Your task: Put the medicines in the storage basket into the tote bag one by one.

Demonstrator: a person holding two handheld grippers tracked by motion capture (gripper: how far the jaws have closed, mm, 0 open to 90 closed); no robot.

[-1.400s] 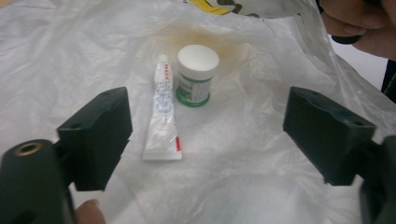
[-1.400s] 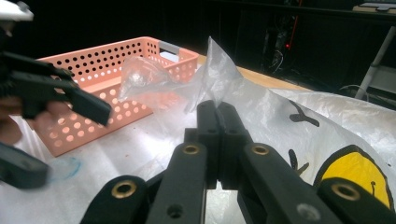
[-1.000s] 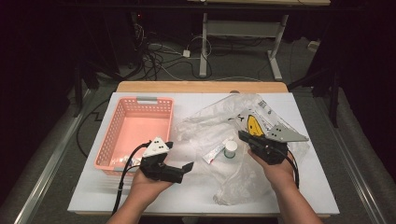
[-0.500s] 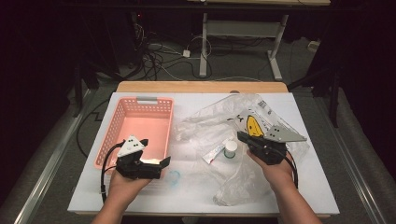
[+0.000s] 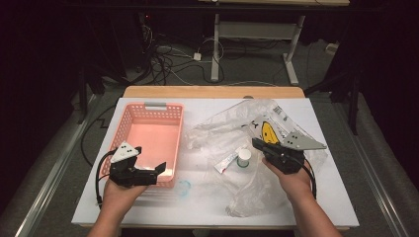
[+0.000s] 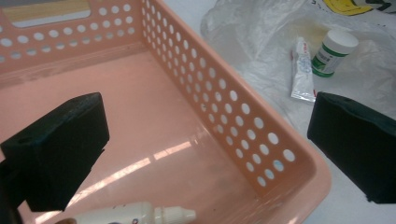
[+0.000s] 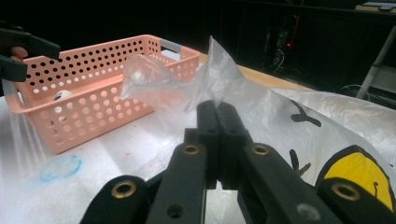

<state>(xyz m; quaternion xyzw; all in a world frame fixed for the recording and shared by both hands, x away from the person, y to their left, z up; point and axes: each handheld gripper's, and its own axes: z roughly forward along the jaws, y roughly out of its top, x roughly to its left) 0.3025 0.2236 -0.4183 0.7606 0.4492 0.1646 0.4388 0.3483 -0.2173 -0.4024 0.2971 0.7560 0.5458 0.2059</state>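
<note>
My left gripper [image 5: 156, 173] hovers open at the near right corner of the pink perforated basket [image 5: 129, 123]. Its jaws stand wide apart, one inside the basket and one outside its right wall [image 6: 243, 126], with nothing between the pads [image 6: 65, 144]. A small white dropper bottle [image 6: 133, 215] lies on the basket floor just below them. My right gripper [image 5: 257, 144] is shut on a fold of the clear plastic bag [image 5: 247, 190], lifting it into a peak [image 7: 212, 60]. A white tube [image 5: 226, 162] and a small white-capped jar with a green label [image 5: 243, 158] rest on the bag.
The bag carries a yellow smiley print [image 5: 268, 132] and spreads over the right half of the white table [image 5: 336, 207]. A faint blue ring mark [image 5: 184, 186] sits on the table near the basket's corner. Cables and desk legs lie on the floor beyond.
My left gripper has moved left from the table's middle to the basket's near right corner. The right gripper has kept still, shut on the bag.
</note>
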